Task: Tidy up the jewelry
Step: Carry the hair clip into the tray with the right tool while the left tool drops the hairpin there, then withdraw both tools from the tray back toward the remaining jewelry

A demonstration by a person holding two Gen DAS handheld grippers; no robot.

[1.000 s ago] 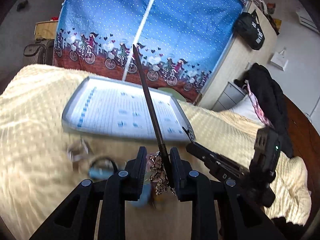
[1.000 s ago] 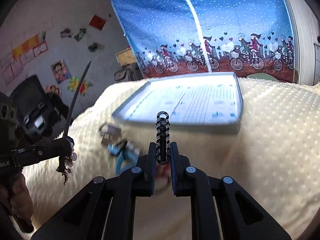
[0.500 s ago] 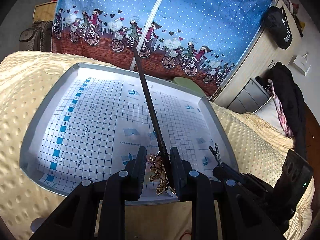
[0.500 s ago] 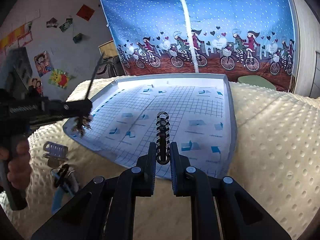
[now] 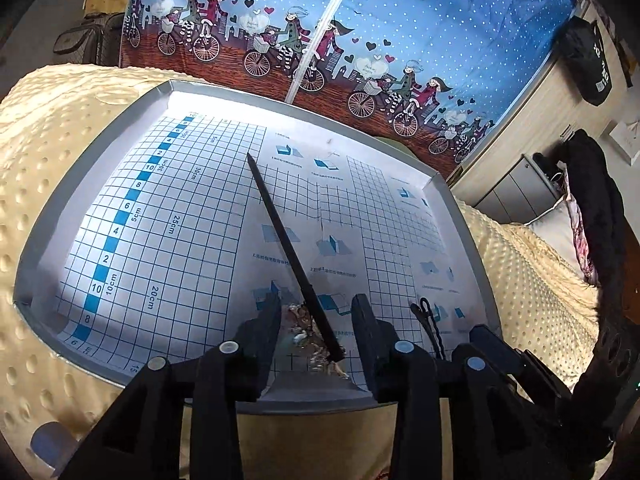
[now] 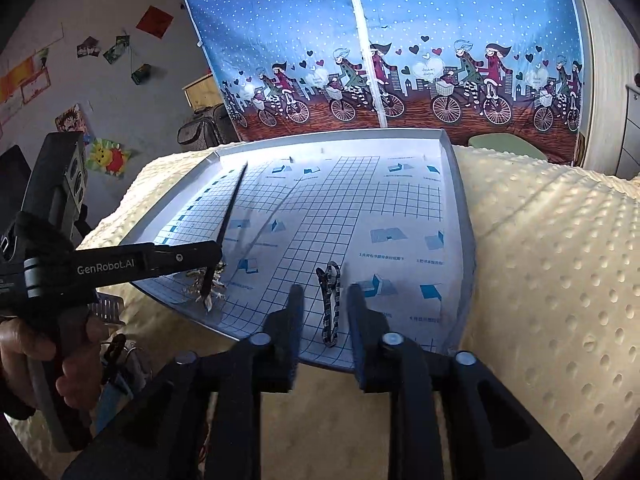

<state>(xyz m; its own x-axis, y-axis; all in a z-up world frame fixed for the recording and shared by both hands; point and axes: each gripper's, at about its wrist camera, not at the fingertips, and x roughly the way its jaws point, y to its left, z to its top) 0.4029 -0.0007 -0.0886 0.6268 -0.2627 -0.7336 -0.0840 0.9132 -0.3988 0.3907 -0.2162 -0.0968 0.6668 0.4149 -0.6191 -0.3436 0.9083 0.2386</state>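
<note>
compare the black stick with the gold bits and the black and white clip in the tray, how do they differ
The hair stick is long, thin and plain black with gold ornaments at one end; the clip is short with black-and-white patterning. The stick lies near the tray's left front corner, the clip near front centre. Both rest on the grid liner, between open grippers.

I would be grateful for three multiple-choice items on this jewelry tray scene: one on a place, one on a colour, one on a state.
1. Where does the black-and-white hair clip lie?
A. on the blanket
B. in the grid-lined tray, near its front edge
C. on the floor

2. What colour is the long hair stick?
A. black
B. red
C. white

3. How do the right gripper and left gripper stand?
A. both shut
B. only the right open
C. both open

Answers:
1 B: the clip rests on the tray's grid paper.
2 A: the stick is dark along its whole length.
3 C: both sets of fingers stand apart, touching neither item.
</note>
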